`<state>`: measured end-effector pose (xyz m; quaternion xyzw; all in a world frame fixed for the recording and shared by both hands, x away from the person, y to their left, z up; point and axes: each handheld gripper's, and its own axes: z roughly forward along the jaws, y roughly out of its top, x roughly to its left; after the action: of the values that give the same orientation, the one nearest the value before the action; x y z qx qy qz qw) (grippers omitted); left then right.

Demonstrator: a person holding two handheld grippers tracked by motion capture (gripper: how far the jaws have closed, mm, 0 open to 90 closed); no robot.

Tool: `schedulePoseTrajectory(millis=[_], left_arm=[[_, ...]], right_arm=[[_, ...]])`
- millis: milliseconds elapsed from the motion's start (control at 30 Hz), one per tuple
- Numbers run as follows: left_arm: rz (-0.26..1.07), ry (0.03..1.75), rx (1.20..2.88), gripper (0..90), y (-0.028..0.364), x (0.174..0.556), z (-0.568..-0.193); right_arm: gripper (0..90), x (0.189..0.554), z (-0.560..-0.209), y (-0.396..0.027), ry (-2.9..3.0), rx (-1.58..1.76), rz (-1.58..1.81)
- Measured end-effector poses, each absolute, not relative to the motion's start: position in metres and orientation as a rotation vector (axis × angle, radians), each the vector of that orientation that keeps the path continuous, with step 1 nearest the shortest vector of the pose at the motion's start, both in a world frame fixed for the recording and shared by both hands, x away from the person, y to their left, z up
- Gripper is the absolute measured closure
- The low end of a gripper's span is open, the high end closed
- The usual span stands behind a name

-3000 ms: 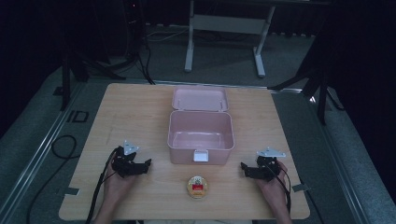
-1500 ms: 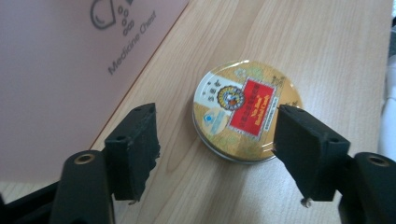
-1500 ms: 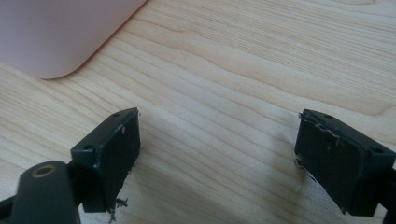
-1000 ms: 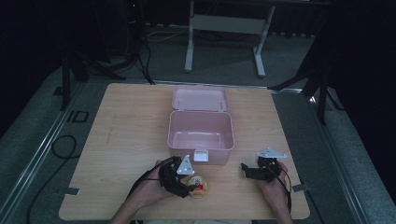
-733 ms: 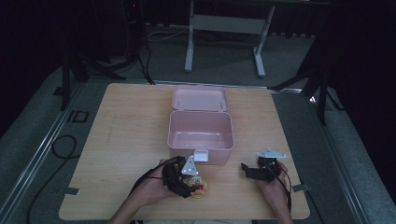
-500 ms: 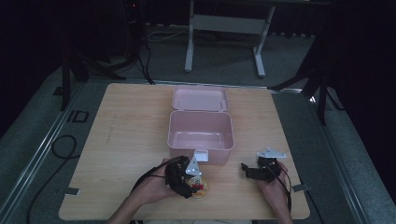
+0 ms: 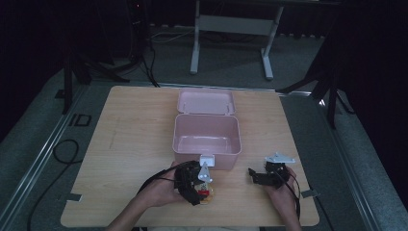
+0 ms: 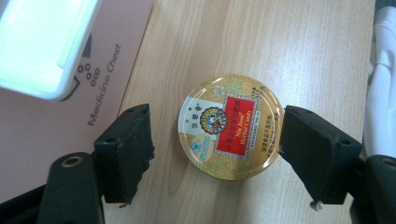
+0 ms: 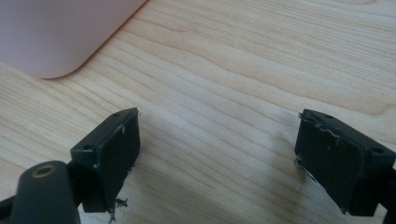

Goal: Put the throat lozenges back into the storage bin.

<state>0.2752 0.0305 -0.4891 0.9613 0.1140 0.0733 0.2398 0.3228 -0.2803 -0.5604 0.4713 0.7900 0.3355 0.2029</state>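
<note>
A round gold tin with a red label lies flat on the wooden table, just in front of the open pink box. My left gripper points down over it with one jaw on each side. Its jaws have just been opening: a clear gap shows at the left pad, and the right pad stands at the tin's edge. From above, the left gripper covers most of the tin. My right gripper rests open on the table at the front right, with bare wood between its jaws.
The pink box's lid lies open behind it. Its white latch and front wall, lettered "Medicine Chest", stand close to the left jaw. White cloth shows at the table's near edge. A box corner lies ahead of the right gripper.
The left hand came from the table's front left to the tin in the front middle and set its jaws around it. The right hand has kept still.
</note>
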Motion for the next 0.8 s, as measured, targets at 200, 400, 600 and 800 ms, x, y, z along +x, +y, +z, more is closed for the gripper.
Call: schedulePoseTrajectory(millis=[200,400,600,800], left_arm=[[0.193,0.292,2.667,24.9,0.026,0.276,-0.49],[0.19,0.267,2.7,22.9,0.021,0.277,-0.492],[0.165,0.249,2.72,22.2,0.017,0.278,-0.495],[0.156,0.241,2.752,20.2,0.013,0.279,-0.496]], right_arm=[[14.0,0.323,-0.56,-0.28,2.205,1.315,0.936],[14.0,0.323,-0.56,-0.28,2.205,1.316,0.936],[14.0,0.323,-0.56,-0.28,2.205,1.315,0.936],[14.0,0.323,-0.56,-0.28,2.205,1.315,0.936]])
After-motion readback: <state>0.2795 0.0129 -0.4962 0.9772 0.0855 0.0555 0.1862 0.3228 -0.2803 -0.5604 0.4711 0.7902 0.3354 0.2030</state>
